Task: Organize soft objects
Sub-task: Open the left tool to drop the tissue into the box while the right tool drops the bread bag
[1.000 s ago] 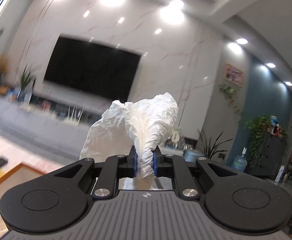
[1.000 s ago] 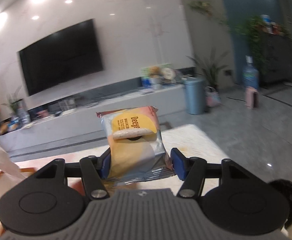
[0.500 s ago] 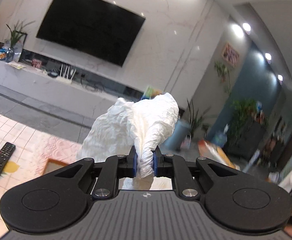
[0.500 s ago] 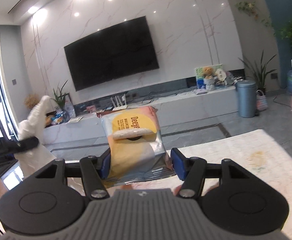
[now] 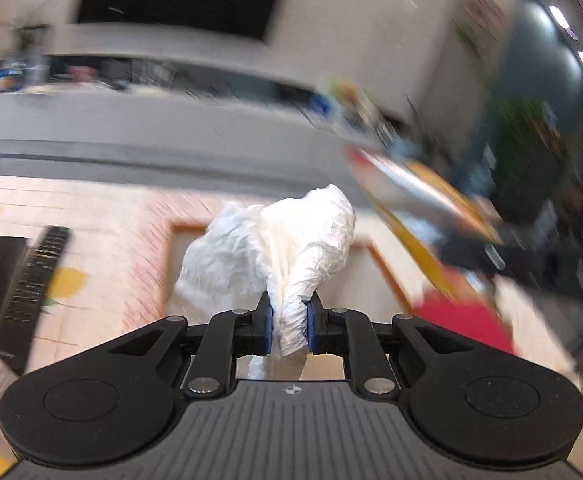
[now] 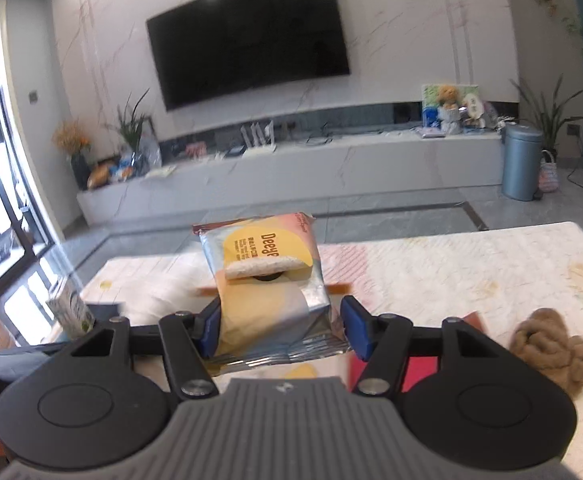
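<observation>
While the left gripper (image 5: 288, 326) pinches a crumpled white paper wad (image 5: 275, 248) that rises upright from its pads, a wooden-rimmed tray (image 5: 171, 264) lies beyond and below it. The right gripper (image 6: 278, 330) is clamped on a yellow-and-silver foil snack packet (image 6: 267, 276), long axis pointing forward and up, above the patterned tabletop (image 6: 451, 264); a brown woolly bundle (image 6: 551, 348) sits well right.

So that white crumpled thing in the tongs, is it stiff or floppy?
Probably floppy: the white tissue wad bunches thin where the left tongs pinch it and billows above. Its creases suggest it is light and crushes easily. Likely not slippery, since a narrow pinch holds it.
</observation>
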Action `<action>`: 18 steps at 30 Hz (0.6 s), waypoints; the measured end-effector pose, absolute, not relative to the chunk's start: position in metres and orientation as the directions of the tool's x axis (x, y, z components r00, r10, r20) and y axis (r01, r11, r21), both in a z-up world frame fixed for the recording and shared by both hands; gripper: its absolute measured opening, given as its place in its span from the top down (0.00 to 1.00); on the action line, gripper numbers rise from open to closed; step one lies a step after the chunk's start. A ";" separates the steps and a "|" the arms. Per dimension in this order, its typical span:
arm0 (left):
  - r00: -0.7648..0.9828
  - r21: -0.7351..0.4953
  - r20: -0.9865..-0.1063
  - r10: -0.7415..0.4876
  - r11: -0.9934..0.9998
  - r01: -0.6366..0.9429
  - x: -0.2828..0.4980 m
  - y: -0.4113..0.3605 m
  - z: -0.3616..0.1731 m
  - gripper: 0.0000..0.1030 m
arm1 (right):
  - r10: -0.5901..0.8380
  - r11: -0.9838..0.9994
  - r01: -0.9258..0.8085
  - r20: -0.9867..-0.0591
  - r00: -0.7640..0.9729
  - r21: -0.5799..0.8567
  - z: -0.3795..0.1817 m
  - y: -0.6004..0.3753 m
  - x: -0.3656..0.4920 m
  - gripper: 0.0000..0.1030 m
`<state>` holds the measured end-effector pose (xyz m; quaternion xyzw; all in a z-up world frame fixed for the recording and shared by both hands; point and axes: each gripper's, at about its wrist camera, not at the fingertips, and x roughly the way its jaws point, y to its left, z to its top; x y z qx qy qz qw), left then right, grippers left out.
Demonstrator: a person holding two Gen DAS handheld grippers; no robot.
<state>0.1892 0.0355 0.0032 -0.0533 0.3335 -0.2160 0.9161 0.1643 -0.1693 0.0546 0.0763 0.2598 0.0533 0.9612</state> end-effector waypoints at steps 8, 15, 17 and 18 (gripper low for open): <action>0.677 -0.195 -0.669 -0.306 0.952 0.237 0.203 0.036 -0.028 0.46 | 0.145 0.987 -0.078 -0.565 0.812 0.141 0.024 -0.141 0.188 0.42; 0.688 -0.242 -0.638 -0.346 0.938 0.248 0.199 0.048 -0.007 0.13 | 0.131 0.988 -0.055 -0.588 0.798 0.146 0.012 -0.147 0.201 0.42; 0.708 -0.183 -0.635 -0.309 0.950 0.251 0.195 0.052 0.005 0.15 | 0.129 0.988 -0.049 -0.586 0.800 0.149 0.013 -0.151 0.202 0.42; 0.706 -0.167 -0.639 -0.303 0.952 0.258 0.193 0.055 0.011 0.15 | 0.129 0.987 -0.047 -0.584 0.801 0.152 0.014 -0.151 0.203 0.42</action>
